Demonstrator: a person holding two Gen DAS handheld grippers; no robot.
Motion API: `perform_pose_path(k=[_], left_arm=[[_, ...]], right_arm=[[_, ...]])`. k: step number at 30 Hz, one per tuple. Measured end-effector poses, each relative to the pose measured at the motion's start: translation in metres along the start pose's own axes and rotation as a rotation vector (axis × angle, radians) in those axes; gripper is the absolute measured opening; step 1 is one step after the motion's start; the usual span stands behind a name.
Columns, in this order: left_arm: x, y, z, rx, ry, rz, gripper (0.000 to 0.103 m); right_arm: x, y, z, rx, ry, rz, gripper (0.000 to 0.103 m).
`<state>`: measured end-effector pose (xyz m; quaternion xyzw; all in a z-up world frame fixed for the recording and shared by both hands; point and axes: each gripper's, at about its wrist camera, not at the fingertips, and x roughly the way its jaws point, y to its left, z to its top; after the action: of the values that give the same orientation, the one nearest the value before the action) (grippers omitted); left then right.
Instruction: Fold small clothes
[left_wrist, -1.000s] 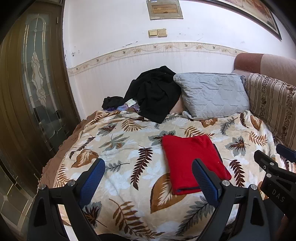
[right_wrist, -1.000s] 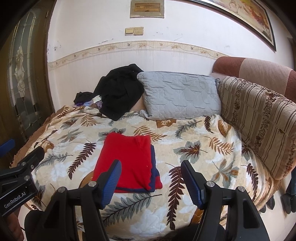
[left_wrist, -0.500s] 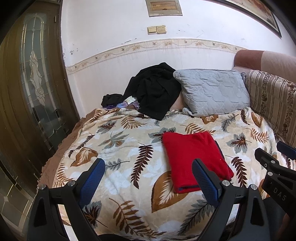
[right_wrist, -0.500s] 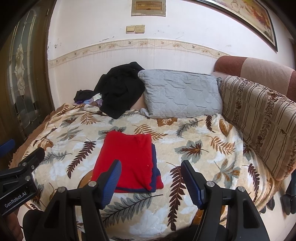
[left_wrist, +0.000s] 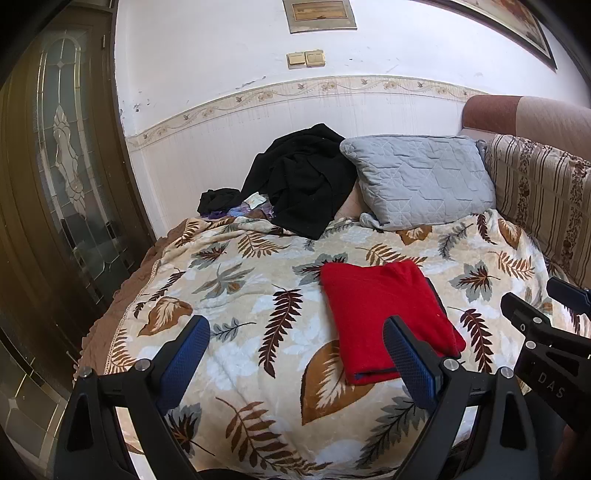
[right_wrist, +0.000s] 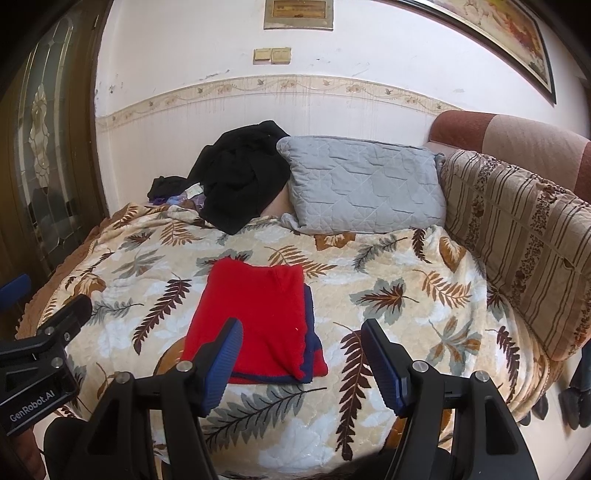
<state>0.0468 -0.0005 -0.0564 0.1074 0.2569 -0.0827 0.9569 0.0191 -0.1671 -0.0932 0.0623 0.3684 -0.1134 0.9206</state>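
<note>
Your left gripper (left_wrist: 295, 354) and right gripper (right_wrist: 301, 354) remain unmoved, jaws spread and empty, before the folded red garment (right_wrist: 258, 317), unchanged mid-bed below the grey pillow (right_wrist: 362, 188).

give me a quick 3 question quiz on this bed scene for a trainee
1. True or false: the red garment lies folded flat on the leaf-print blanket.
2. What leans on the wall just left of the grey pillow? A) black clothing B) a white towel C) a striped bag
3. Fill in: the left gripper and right gripper both have their jaws ____, with nothing between them.

Key
1. True; a dark blue edge shows along its side.
2. A, the black clothing.
3. open
</note>
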Motion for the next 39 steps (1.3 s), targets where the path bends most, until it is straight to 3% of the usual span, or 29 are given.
perform_pose_path(k=[27,39], left_arm=[[-0.005,0.013,-0.004,-0.02,-0.017,0.002,0.095],[0.013,0.022,-0.006,-0.044,-0.01,-0.004,0.095]], right_arm=[[-0.01,0.011,-0.001,-0.025,-0.013,-0.005,0.071],[0.01,0.026,0.006,-0.049,0.01,0.008,0.071]])
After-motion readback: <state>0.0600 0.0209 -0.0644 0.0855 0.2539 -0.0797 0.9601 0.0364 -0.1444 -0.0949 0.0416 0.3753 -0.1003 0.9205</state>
